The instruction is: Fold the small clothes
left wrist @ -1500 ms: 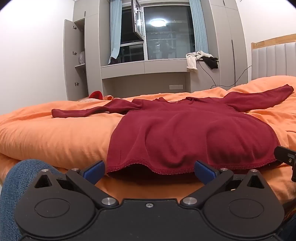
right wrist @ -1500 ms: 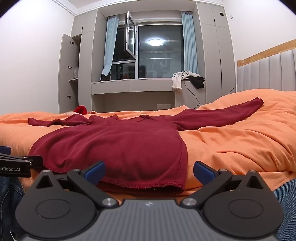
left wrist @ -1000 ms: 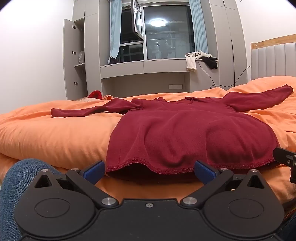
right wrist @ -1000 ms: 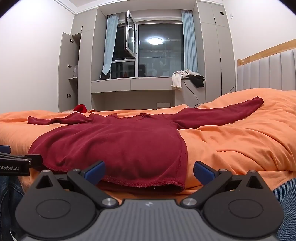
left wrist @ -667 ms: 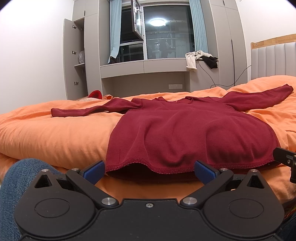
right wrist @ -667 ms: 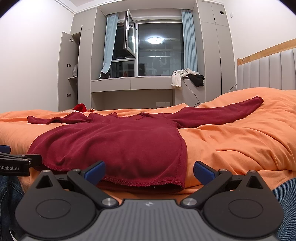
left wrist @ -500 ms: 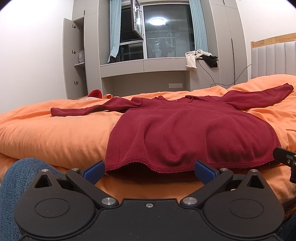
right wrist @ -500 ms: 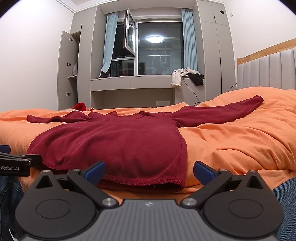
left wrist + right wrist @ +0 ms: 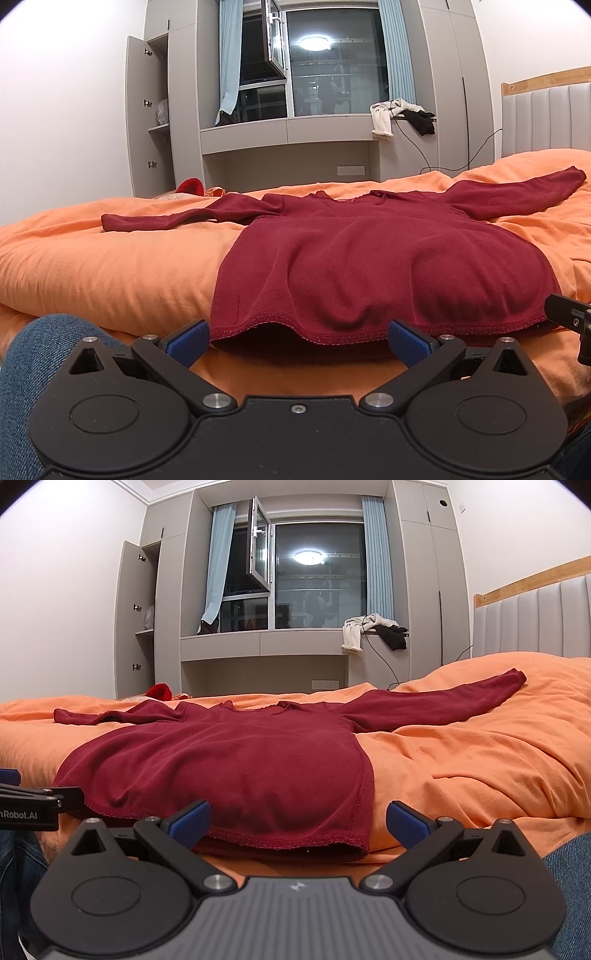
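A dark red long-sleeved top [image 9: 369, 258] lies flat on the orange bed [image 9: 92, 266], hem toward me, sleeves spread left and right. It also shows in the right wrist view [image 9: 240, 760]. My left gripper [image 9: 299, 338] is open and empty, just short of the hem's left part. My right gripper [image 9: 297, 819] is open and empty, just short of the hem's right corner. The right gripper's side [image 9: 569, 317] shows at the left view's right edge; the left gripper's side [image 9: 33, 803] shows at the right view's left edge.
The person's jeans-clad knees [image 9: 48, 350] sit beside the grippers at the bed's near edge. A padded headboard [image 9: 535, 616] stands at the right. Behind the bed are a window ledge with clothes [image 9: 399, 114], an open cupboard [image 9: 147, 122] and a red item [image 9: 190, 184].
Both grippers have stayed open and nearly still at the hem. The views have tipped down very slightly; the top has not moved.
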A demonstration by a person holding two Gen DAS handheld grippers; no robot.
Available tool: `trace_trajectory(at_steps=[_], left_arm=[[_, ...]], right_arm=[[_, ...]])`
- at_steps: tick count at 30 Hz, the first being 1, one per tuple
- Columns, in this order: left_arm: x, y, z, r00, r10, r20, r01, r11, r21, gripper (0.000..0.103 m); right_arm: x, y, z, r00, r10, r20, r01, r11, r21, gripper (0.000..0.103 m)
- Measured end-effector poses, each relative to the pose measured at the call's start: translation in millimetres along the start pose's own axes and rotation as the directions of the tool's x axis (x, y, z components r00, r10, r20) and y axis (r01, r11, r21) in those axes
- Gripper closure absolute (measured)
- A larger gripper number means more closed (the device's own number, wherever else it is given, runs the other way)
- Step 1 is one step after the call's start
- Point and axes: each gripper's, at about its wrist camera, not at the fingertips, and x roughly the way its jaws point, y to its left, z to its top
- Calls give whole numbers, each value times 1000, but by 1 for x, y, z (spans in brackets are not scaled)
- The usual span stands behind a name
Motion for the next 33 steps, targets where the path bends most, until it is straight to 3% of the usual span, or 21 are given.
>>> trace_trajectory(at_steps=[33], left_arm=[[-2, 0, 0, 1000, 6, 1, -6, 1000, -4, 1]], right_arm=[[0, -2, 1, 1000, -8, -8, 8, 1000, 14, 0]])
